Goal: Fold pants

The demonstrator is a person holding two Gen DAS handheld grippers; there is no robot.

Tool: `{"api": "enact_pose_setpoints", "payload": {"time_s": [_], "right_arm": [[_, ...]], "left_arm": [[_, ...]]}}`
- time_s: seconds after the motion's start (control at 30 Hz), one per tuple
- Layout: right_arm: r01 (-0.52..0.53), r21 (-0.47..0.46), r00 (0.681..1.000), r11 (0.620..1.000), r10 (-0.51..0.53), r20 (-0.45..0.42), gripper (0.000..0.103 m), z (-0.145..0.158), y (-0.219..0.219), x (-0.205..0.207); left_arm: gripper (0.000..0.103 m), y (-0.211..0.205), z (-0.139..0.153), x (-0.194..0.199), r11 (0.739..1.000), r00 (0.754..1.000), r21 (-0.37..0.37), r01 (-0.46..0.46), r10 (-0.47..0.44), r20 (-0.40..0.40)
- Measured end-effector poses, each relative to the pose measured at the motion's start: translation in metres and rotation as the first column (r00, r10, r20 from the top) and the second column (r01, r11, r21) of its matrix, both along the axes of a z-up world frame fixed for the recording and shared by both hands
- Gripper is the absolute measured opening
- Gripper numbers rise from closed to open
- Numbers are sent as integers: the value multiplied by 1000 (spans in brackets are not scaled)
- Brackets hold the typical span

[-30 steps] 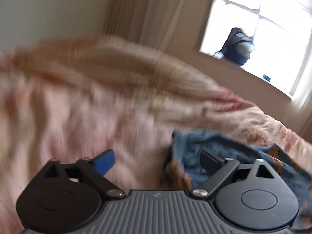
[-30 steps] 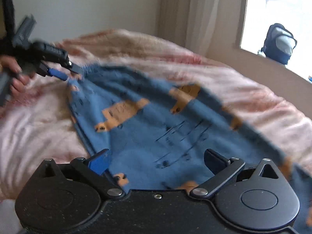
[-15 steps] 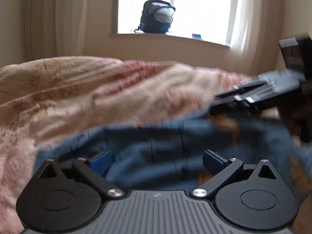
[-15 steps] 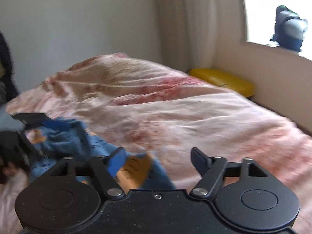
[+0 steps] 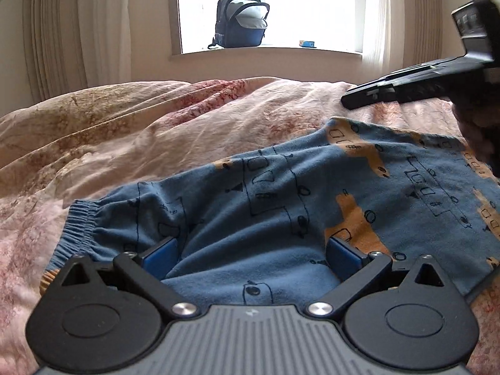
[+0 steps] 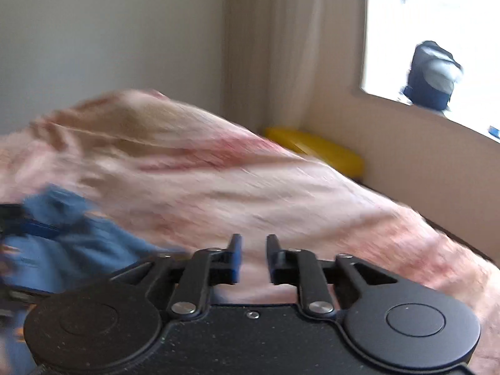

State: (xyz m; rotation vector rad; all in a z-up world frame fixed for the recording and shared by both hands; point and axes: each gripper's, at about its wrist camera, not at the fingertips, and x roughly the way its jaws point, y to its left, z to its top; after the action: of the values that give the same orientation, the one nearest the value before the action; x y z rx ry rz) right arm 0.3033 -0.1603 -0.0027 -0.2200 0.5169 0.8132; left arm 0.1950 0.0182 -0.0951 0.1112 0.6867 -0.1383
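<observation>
Blue pants [image 5: 281, 206] with orange and black prints lie spread on the pink bed cover, elastic waistband [image 5: 78, 222] at the left. My left gripper [image 5: 250, 253] is open, low over the pants, with cloth between its blue pads. My right gripper [image 6: 251, 256] has its fingers nearly together with a narrow gap and nothing between them; it hovers above the bed cover, and its body shows in the left wrist view [image 5: 437, 78] above the pants' far right side. The pants appear blurred at the left of the right wrist view [image 6: 62, 240].
The rumpled pink floral bed cover [image 5: 125, 131] fills the bed. A dark backpack [image 5: 240, 22] and a small box [image 5: 307, 43] sit on the window sill. Curtains [image 5: 78, 31] hang left of the window. A yellow cushion [image 6: 315, 150] lies beside the bed by the wall.
The left gripper settled low over the pants, which now lie flatter. The right gripper's fingers closed from wide open to a narrow gap and it swung up away from the pants.
</observation>
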Motion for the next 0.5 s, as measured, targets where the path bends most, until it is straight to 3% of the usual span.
{"api": "enact_pose_setpoints", "payload": {"time_s": [0.07,0.13,0.17,0.23,0.27,0.3,0.37,0.43,0.5], "right_arm": [[-78,-21,997,997,78,10,33,-3,20,-19],[-136,-118,991,984,137,0,38,-20,46,-25],[-121,-209,991,970,130,32,38,-32,55,-24],[-86,-230,991,969,107,80,38,-37,49,-18],[2,-223,995,975,19,93,39,-31,42,-15],[110,-223,987,969,-79,141,47,-22,32,-15],[223,-183,962,957,-186,202,59,-2,4,-23],[313,-101,942,944,-295,160,71,19,-30,-42],[375,-23,924,927,-372,89,92,25,-65,-76]], "left_arm": [[102,-1,0,0,1000,1000,4,-1,1,0],[102,0,0,0,1000,1000,1,0,0,3],[102,0,0,0,1000,1000,0,-1,1,2],[102,0,1,0,1000,1000,0,-3,3,-6],[102,0,3,1,1000,1000,0,-6,6,-14],[102,1,5,1,1000,1000,0,-11,11,-24],[103,0,11,1,999,998,-4,-35,35,-55],[103,-3,20,-2,996,994,-21,-89,87,-60],[103,-10,30,-8,989,991,-73,-132,131,-15]]}}
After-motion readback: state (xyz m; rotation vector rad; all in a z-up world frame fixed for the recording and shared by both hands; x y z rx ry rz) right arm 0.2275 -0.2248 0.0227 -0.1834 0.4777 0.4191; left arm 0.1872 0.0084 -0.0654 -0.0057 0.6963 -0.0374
